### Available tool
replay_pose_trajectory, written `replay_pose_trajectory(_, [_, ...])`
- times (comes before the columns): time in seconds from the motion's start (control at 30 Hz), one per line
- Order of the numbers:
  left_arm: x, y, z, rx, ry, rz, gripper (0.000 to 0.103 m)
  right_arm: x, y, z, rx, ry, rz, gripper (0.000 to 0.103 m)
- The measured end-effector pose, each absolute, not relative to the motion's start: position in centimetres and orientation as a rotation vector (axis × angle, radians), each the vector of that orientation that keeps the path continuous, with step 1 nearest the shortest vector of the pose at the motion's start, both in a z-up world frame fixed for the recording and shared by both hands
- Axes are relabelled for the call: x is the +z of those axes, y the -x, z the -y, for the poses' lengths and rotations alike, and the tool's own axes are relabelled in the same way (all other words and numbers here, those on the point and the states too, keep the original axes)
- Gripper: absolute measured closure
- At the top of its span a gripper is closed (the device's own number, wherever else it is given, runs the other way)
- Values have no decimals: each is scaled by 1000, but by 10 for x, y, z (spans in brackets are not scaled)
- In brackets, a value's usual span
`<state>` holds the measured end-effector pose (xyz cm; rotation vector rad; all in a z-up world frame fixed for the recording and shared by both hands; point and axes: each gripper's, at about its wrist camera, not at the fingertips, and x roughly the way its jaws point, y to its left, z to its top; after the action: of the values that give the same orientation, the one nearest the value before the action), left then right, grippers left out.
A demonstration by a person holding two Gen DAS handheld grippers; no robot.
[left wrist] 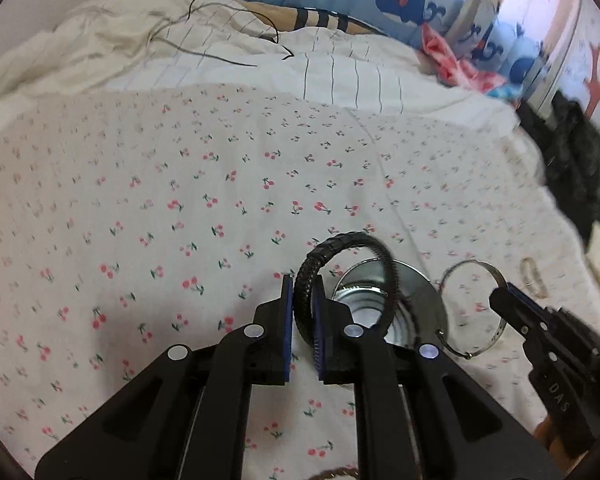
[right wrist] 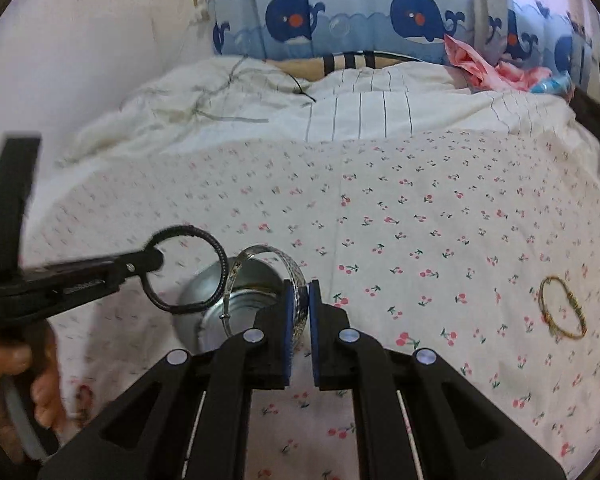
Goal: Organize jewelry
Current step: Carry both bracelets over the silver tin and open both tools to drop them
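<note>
Three bracelets show, and one metal tin (left wrist: 396, 312); the left gripper (left wrist: 303, 300) is clamped on a black braided bracelet (left wrist: 340, 256), held upright above the tin's left rim; the right gripper (right wrist: 300, 304) is clamped on a silver bracelet (right wrist: 260, 272), also upright over the tin; the two hoops sit close, side by side in the air; a third, gold bracelet (right wrist: 562, 312) lies flat on the cherry-print sheet (right wrist: 420, 220), well apart to the right of the tin; one hand (right wrist: 40, 384) shows at the left gripper's handle; the letters "DAS" read on the right gripper's body in the left wrist view; whale-print curtains (right wrist: 380, 12) hang behind a rumpled white quilt (right wrist: 260, 112).
</note>
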<state>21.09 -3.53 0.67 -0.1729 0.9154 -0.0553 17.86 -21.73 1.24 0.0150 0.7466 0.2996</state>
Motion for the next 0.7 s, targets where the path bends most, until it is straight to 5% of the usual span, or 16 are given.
replay_pose_trajectory(0.2, [5, -209, 52, -131, 177, -938, 90, -1, -188, 202, 284, 27, -771, 95])
replay_pose_trajectory(0.27, [2, -207, 49, -151, 211, -954, 82, -4, -188, 198, 298, 32, -789, 93])
replay_pose_trajectory(0.4, [6, -200, 37, -160, 273, -949, 72, -2, -184, 194, 307, 43, -775, 48])
replay_pose_trajectory(0.7, [19, -170, -8, -176, 378, -943, 49, 27, -176, 238, 398, -238, -743, 48])
